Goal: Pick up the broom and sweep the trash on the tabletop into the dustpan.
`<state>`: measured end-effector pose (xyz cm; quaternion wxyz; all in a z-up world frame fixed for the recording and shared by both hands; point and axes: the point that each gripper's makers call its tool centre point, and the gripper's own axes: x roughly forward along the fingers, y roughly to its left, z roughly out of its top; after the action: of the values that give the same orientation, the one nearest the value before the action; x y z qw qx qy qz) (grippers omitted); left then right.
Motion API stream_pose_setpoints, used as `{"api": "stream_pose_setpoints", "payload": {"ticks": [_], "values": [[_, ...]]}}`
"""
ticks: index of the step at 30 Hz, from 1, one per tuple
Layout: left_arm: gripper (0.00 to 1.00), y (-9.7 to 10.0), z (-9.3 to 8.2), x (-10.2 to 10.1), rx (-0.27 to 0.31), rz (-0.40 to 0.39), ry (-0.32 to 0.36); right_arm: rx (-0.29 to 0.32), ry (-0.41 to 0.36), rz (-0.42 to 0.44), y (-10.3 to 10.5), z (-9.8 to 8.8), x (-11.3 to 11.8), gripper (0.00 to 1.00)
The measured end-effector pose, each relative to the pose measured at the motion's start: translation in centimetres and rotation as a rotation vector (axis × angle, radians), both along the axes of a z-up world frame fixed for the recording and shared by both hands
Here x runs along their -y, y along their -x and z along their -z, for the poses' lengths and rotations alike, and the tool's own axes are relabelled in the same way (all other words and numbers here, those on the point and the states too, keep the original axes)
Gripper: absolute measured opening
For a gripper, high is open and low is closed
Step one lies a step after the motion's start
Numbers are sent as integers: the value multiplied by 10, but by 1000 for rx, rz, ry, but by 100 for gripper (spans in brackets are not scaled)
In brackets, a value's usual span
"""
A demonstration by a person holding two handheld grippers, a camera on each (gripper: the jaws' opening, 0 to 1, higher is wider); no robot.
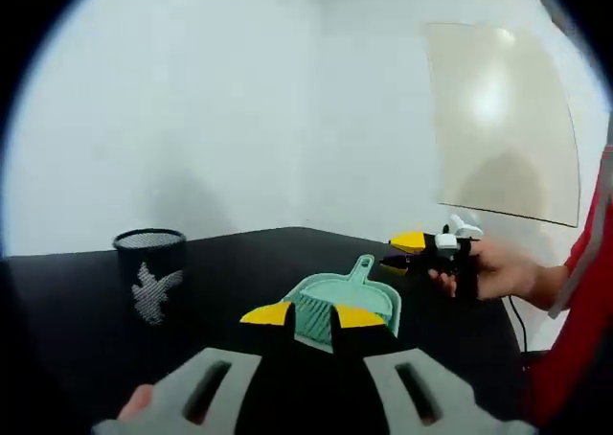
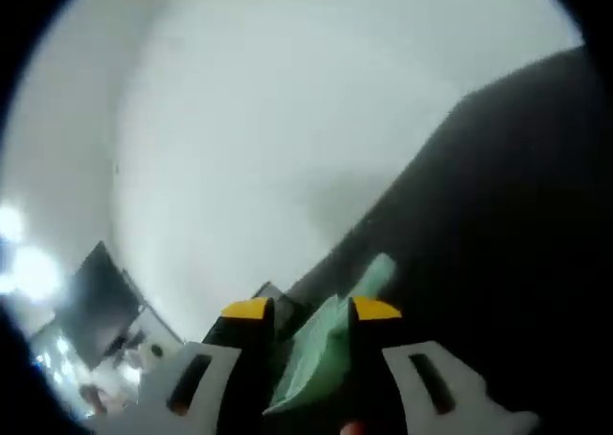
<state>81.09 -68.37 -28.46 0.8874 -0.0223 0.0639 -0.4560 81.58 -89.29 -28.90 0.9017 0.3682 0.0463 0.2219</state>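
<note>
Risk is that the mint-green plastic dustpan [image 1: 343, 301] slides on the black tabletop [image 1: 86, 301], because both hand-held grippers, left [image 1: 311, 314] and right [image 2: 310, 309], hang open, gripping nothing.

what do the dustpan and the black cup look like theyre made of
The dustpan looks like molded plastic: even mint-green colour, smooth matte surface, one-piece handle. The black cup appears to be wire mesh, probably metal: fine grid texture on its wall, with something pale visible inside it.
</note>
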Motion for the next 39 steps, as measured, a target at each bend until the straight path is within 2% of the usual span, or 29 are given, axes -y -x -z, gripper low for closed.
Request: {"api": "stream_pose_setpoints", "payload": {"ticks": [2,6,10,16,17,19,24,28,32,34,35,36,37,39], "values": [[15,8,1,-10,3,-9,-2,62,72,-47,8,-7,-9,36],[17,30,3,-31,29,-32,-36,125,166,-97,10,-8,-10,36],[18,47,1,-44,61,-42,-35,192,273,-137,22,-12,-18,37],[18,69,-2,-57,120,-64,-31,285,342,-172,37,-21,-26,38],[18,73,-3,-60,134,-72,-27,325,422,-179,42,-20,-30,39],[18,79,-4,-63,153,-78,-12,374,496,-187,50,-21,-36,40],[18,83,-5,-74,184,-97,28,432,514,-218,63,-25,-45,41],[19,79,-7,-81,201,-101,46,483,551,-242,72,-26,-52,44],[24,75,-15,-83,231,-98,74,510,552,-265,77,-28,-59,49],[26,73,-11,-82,237,-93,82,515,556,-269,77,-26,-60,50],[26,73,-5,-80,223,-78,66,513,561,-269,76,-25,-59,50],[28,73,3,-79,207,-69,15,510,563,-269,75,-23,-58,50],[29,72,4,-77,243,-67,-22,512,552,-276,76,-23,-57,50],[32,74,5,-71,243,-54,-23,532,513,-280,78,-29,-56,50]]}}
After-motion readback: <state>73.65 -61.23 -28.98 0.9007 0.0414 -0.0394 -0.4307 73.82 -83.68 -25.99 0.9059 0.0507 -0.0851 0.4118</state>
